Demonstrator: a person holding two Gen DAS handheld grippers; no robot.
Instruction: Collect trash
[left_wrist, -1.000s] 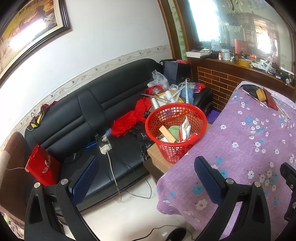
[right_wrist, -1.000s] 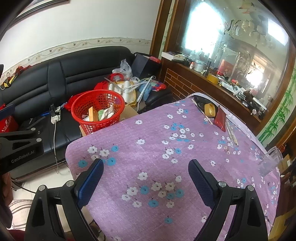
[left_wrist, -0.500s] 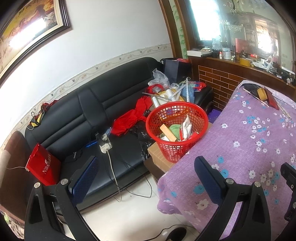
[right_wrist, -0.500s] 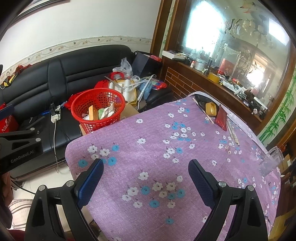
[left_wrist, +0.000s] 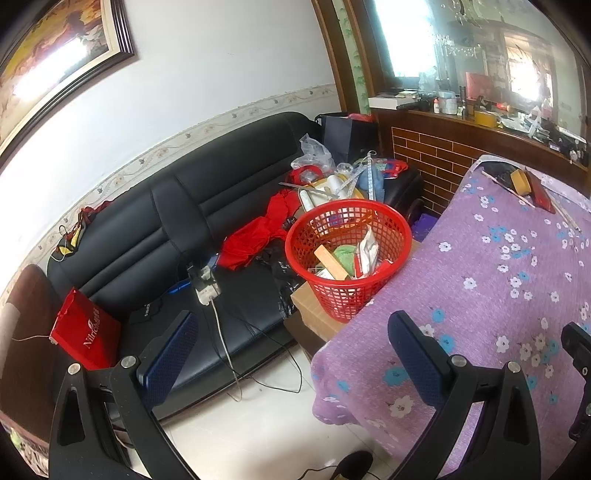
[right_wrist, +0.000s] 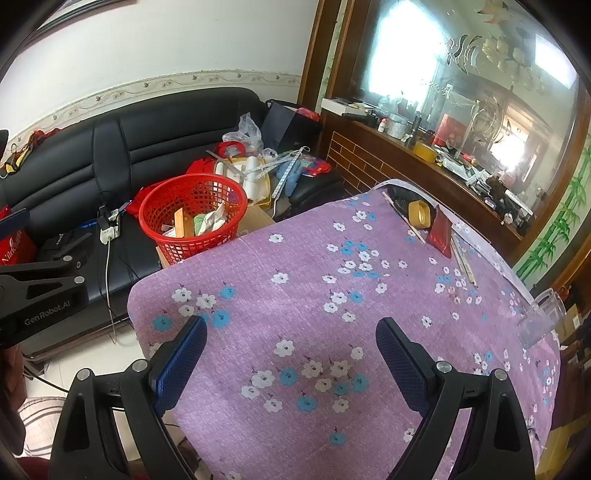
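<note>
Both grippers level, fingers (right_wrist: 402, 360) spread, empty

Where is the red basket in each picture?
Left wrist view: the red basket sits at centre, beside the table's far left corner.
Right wrist view: the red basket sits upper left, past the table edge.
Shared landmark: the black sofa behind it.
</note>
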